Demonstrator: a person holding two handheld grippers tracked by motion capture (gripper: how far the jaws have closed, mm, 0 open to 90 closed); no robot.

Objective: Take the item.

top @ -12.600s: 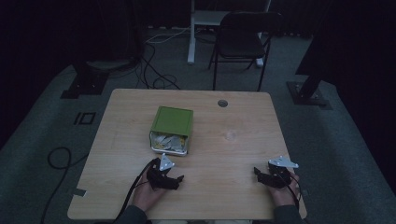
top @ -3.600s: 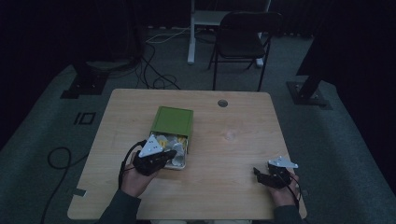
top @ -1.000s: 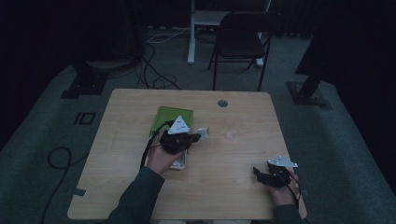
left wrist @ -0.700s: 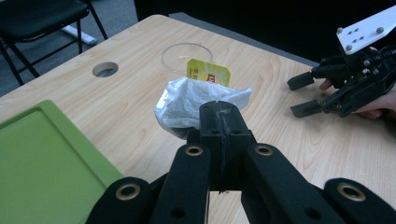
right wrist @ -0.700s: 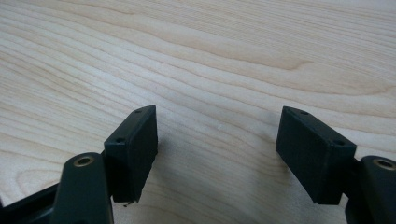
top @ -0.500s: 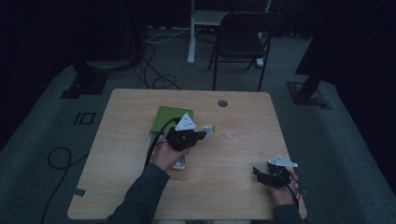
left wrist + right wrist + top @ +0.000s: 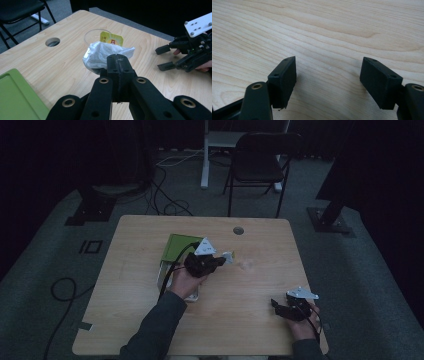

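1. Now the left gripper (image 7: 221, 260) hangs over the middle of the table (image 7: 135, 245), its jaws pressed together on a white tea bag packet (image 7: 105, 56)
2. Seen along those jaws in the left gripper view, the packet is crumpled and sticks out past the closed tips, with a yellow tag (image 7: 111, 38) standing up behind it
3. Just beyond the packet in that view stands a clear glass cup (image 7: 93, 36) on the wood; whether the packet touches the cup's rim I cannot tell
4. In the high view the cup shows only as a faint pale patch (image 7: 246, 265) just to the right of the gripper's tip, near the middle of the table
5. A green box (image 7: 175, 247) lies left of the table's centre, under and behind the left hand (image 7: 186, 281), with its open end towards the near edge
6. Its green lid also shows at the bottom left corner of the left gripper view (image 7: 17, 95)
7. The right gripper (image 7: 280, 306) rests near the table's near right corner, held by the right hand (image 7: 302, 325)
8. Its jaws stand wide apart with nothing between them, only bare wood showing in the right gripper view
9. A round cable hole (image 7: 238, 230) sits near the far edge of the table, well apart from both grippers
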